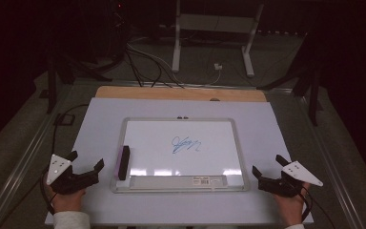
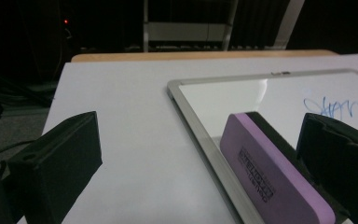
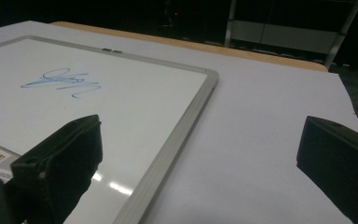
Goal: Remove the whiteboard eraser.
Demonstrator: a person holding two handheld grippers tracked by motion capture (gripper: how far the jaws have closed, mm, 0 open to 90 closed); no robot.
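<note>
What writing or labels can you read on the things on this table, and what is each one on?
Blue marker scribble on the whiteboard: a handwritten squiggle, not legible as words.
Black print on the purple eraser: too blurred to read.
White sticker on the whiteboard's bottom tray: too small to read.
Nothing else carries readable text.

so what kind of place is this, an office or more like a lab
More like a lab or recording workspace, probably. The whiteboard and purple eraser lie on a white-covered table, with loose cables on the floor and another table's metal legs behind, in a dark room.
</note>
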